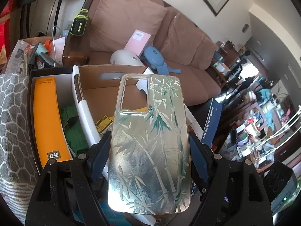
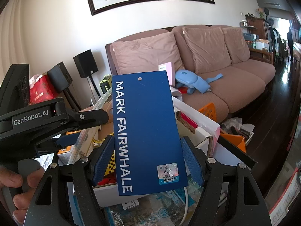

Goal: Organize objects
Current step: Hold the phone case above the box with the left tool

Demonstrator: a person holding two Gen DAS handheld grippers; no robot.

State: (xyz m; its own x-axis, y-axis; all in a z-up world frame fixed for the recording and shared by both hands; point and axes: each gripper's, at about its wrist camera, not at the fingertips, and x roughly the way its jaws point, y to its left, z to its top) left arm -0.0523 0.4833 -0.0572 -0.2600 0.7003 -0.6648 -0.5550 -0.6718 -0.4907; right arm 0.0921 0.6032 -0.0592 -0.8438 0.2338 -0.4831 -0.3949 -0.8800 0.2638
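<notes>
Left tool (image 1: 148, 146) is pinching a bamboo-print phone case (image 1: 150, 141) upright over the cardboard box (image 1: 105, 94), while the right tool (image 2: 147, 156) grips a blue tag (image 2: 148, 131) above the clutter, pink sofa (image 2: 216, 86) behind.

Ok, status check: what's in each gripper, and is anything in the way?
Left gripper shut on bamboo-print phone case. Right gripper shut on blue card. Both held above cluttered cardboard box; nothing blocking.
</notes>
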